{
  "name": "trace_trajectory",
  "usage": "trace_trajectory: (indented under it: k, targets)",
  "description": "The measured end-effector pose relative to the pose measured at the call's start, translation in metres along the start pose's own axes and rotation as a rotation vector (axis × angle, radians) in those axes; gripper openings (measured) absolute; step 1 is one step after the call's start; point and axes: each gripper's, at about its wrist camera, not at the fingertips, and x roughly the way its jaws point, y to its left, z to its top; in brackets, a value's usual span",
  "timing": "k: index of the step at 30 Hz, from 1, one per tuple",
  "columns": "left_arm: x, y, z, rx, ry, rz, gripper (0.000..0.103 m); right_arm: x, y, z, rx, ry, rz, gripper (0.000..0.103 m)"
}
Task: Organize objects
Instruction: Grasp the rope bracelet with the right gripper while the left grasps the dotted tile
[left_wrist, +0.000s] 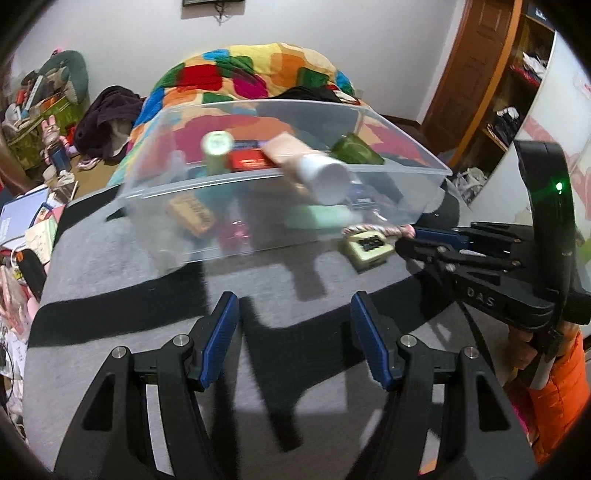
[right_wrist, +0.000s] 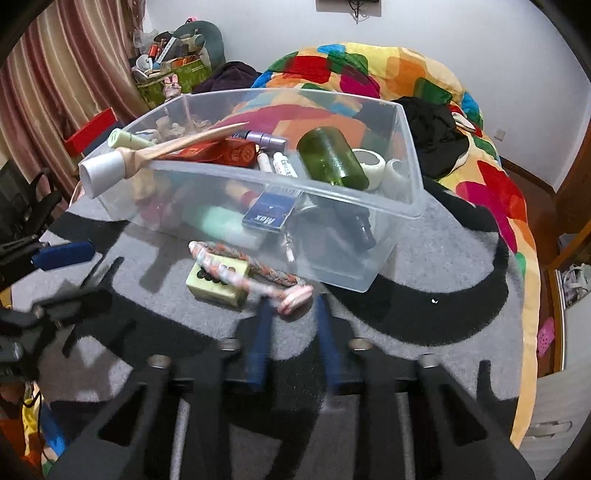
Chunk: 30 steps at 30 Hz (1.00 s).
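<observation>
A clear plastic bin (right_wrist: 402, 206) (left_wrist: 406, 170) full of toiletries stands on a grey and black blanket (left_wrist: 147, 280). A beige tube with a white cap (right_wrist: 110, 168) (left_wrist: 325, 175) sticks out over its rim. In front of the bin a braided pink rope (right_wrist: 255, 275) (left_wrist: 373, 229) lies over a small pale-green box (right_wrist: 218, 282) (left_wrist: 367, 248). My right gripper (right_wrist: 293, 306) (left_wrist: 419, 236) is at the rope's near end, its fingers a narrow gap apart around it and blurred. My left gripper (left_wrist: 293, 325) is open and empty, short of the bin.
A green bottle (right_wrist: 332, 157), a red box (right_wrist: 229, 151) and a blue "Max" box (right_wrist: 271, 214) lie in the bin. A colourful quilt (right_wrist: 388, 70) is heaped behind. Clutter lies to the left (left_wrist: 44, 122), a wardrobe to the right (left_wrist: 509, 110).
</observation>
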Motion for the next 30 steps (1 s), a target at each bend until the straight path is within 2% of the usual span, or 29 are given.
trace_trajectory:
  k: [7, 12, 18, 20, 22, 24, 25, 28, 30]
  targets:
    - [0.017, -0.028, 0.012, 0.051, 0.023, 0.008, 0.063, -0.015, -0.008, -0.006, 0.029, -0.049, 0.018, 0.008]
    - [0.031, -0.04, 0.025, 0.045, 0.037, 0.008, 0.067, -0.029, -0.016, -0.013, 0.054, -0.078, 0.025, 0.008]
    - [0.055, -0.046, 0.035, 0.055, 0.082, 0.022, 0.067, -0.035, -0.024, -0.018, 0.056, -0.066, 0.056, 0.009]
    - [0.06, -0.049, 0.034, 0.071, 0.091, 0.032, 0.067, -0.036, -0.026, -0.019, 0.059, -0.07, 0.062, 0.014]
    - [0.063, -0.053, 0.035, 0.092, 0.09, 0.05, 0.067, -0.035, -0.025, -0.019, 0.047, -0.068, 0.055, 0.025]
    - [0.065, -0.056, 0.036, 0.101, 0.087, 0.059, 0.067, -0.034, -0.023, -0.02, 0.035, -0.067, 0.054, 0.04]
    - [0.067, -0.057, 0.037, 0.104, 0.087, 0.067, 0.066, -0.033, -0.021, -0.02, 0.026, -0.069, 0.055, 0.043]
    - [0.068, -0.056, 0.037, 0.097, 0.078, 0.066, 0.061, -0.029, -0.019, -0.019, 0.001, -0.063, 0.036, 0.044]
    - [0.066, -0.054, 0.035, 0.1, 0.068, 0.061, 0.045, -0.026, -0.019, -0.019, -0.003, -0.052, 0.031, 0.044]
